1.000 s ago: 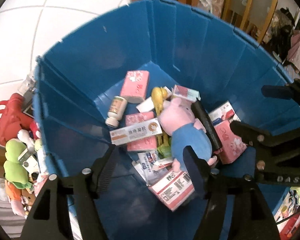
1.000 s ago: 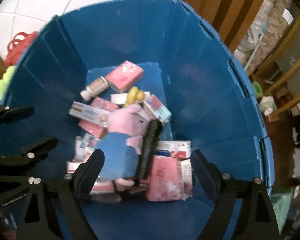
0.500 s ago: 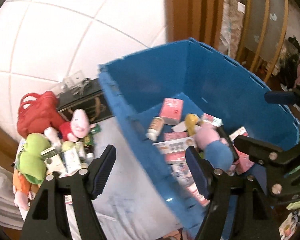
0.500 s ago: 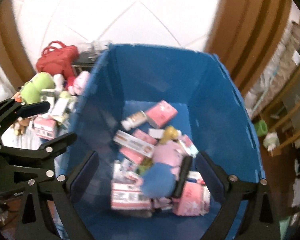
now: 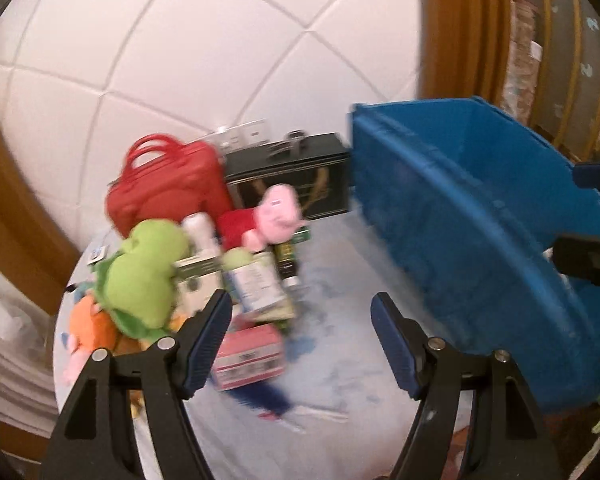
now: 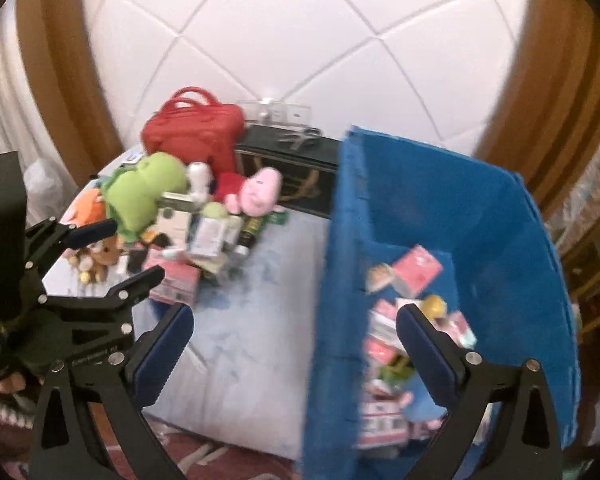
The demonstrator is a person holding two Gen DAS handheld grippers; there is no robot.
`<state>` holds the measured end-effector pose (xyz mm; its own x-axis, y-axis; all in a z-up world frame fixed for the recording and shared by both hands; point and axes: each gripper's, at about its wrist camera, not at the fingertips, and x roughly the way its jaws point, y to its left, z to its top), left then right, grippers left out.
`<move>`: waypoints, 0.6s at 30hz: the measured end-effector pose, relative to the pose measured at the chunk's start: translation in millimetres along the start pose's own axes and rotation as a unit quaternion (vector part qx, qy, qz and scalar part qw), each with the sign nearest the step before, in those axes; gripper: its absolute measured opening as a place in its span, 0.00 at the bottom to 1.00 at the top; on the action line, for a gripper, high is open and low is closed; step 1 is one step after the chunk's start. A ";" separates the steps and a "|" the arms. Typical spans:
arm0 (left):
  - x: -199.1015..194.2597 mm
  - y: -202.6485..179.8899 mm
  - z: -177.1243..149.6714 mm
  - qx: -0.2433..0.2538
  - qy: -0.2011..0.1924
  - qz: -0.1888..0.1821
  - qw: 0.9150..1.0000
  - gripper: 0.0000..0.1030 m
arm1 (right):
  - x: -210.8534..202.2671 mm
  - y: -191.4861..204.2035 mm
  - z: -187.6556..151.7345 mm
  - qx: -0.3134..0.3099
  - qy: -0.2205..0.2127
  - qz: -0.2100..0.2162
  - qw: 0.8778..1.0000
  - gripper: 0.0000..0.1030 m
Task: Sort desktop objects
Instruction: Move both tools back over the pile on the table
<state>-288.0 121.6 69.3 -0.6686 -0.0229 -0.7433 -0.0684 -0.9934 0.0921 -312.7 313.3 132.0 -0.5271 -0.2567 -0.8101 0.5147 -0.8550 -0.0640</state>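
Views swung from blue bin (image 6: 440,216) interior to toy pile (image 5: 188,264) at left; right gripper (image 6: 296,344) just opened wide, left gripper (image 5: 300,340) parted, both empty: next pick pending.

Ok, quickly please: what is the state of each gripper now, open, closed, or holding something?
Left gripper: open, holding nothing.
Right gripper: open, jaws just opened wider, holding nothing.

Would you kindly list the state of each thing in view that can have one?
Left gripper: open, empty.
Right gripper: open wide, empty, jaws just opened further.
Blue bin: open-topped, partly filled.
Red bag: closed, upright.
Green plush: atop the pile.
Pink box: lying on the table.
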 end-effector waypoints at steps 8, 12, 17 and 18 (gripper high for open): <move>33.9 88.1 -41.9 -0.035 0.035 0.028 0.998 0.69 | 30.2 55.0 3.3 -0.071 0.014 -0.097 0.993 1.00; 50.6 94.5 -52.6 -0.043 0.048 0.027 0.998 0.69 | 26.4 3.2 -2.3 -0.013 0.031 -0.138 0.990 1.00; 68.6 79.7 -54.6 -0.046 0.056 0.016 0.997 0.69 | -1.0 -36.8 -28.4 0.014 0.036 -0.169 0.985 1.00; 71.2 74.6 -54.2 -0.046 0.056 0.011 0.997 0.69 | -1.0 -36.8 -28.4 0.014 0.036 -0.169 0.985 1.00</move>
<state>-300.6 39.8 -12.7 -0.5815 -0.0528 -0.8118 0.0177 -0.9985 0.0523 -311.9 357.8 118.6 -0.6150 0.0756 -0.7849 0.2989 -0.8987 -0.3208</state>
